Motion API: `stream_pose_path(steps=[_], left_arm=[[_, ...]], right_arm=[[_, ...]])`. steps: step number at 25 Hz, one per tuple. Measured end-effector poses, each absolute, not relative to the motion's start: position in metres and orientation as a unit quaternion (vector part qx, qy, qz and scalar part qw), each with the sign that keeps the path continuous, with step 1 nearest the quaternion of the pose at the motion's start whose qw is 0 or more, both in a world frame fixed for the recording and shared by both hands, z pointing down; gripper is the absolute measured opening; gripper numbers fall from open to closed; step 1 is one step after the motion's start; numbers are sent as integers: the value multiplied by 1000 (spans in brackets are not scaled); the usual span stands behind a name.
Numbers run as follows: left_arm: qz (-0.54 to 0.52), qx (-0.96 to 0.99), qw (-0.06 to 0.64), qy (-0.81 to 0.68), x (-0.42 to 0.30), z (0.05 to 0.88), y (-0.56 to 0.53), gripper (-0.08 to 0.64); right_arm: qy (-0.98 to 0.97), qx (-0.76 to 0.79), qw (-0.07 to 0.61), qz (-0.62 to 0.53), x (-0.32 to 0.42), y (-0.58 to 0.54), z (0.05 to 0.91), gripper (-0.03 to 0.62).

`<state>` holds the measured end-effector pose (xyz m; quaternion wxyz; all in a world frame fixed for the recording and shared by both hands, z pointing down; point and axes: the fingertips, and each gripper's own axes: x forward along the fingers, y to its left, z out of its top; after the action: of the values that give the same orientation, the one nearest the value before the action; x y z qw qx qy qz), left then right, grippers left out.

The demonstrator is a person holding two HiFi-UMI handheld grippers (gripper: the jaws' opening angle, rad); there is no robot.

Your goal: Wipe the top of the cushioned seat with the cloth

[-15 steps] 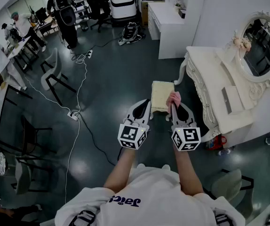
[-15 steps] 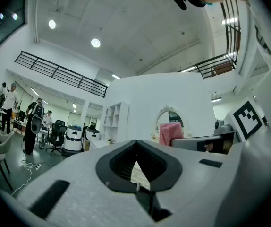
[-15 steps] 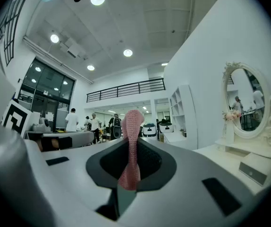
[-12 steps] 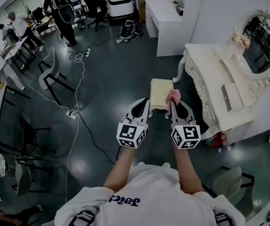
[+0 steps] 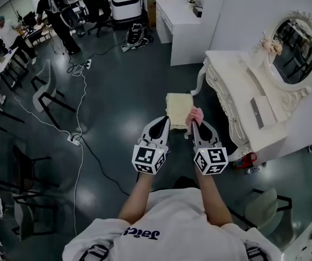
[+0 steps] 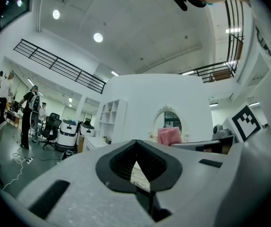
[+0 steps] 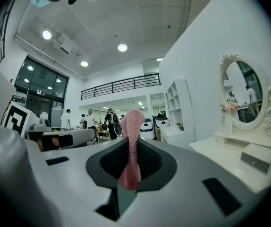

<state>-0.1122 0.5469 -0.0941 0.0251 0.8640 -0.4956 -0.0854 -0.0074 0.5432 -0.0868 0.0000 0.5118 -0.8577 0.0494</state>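
The cushioned seat (image 5: pixel 178 107), a cream square stool top, stands on the dark floor beside the white dressing table. My right gripper (image 5: pixel 194 122) is shut on a pink cloth (image 5: pixel 195 115), held just above the seat's near right corner; in the right gripper view the cloth (image 7: pixel 132 143) stands up between the jaws. My left gripper (image 5: pixel 162 124) hangs level with it at the seat's near left edge, jaws together with nothing between them. Through its jaws a sliver of the cream seat (image 6: pixel 139 171) shows, and the pink cloth (image 6: pixel 169 136) appears to the right.
A white dressing table (image 5: pixel 243 99) with an oval mirror (image 5: pixel 290 50) stands right of the seat. Cables (image 5: pixel 80 107) and a power strip lie on the floor to the left, near chairs (image 5: pixel 46 94). People (image 5: pixel 55 12) and desks fill the far left.
Both grippers and the cloth hold the same pose over the seat's near edge. The head view has shifted, so everything sits a little left and higher in frame.
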Motion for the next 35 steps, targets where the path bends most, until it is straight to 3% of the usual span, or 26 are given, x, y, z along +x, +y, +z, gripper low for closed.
stream_pose_path(steps=[10,21,28,35], left_arm=[[-70,867,40,-491,-99,-60,446,14],[-47,852,34,-520,-40,-45,208,15],[-25,840,70,-537,-23,-2,98,15],[1,828,135,-544,-32,98,43,14]], right_arm=[[-851,518,-1,84,9,434,-52,31],[-880,462,-8,112,49,187,-33,31],[-873,454,39,176,80,78,26,31],[-844,455,127,253,94,32,148,31]])
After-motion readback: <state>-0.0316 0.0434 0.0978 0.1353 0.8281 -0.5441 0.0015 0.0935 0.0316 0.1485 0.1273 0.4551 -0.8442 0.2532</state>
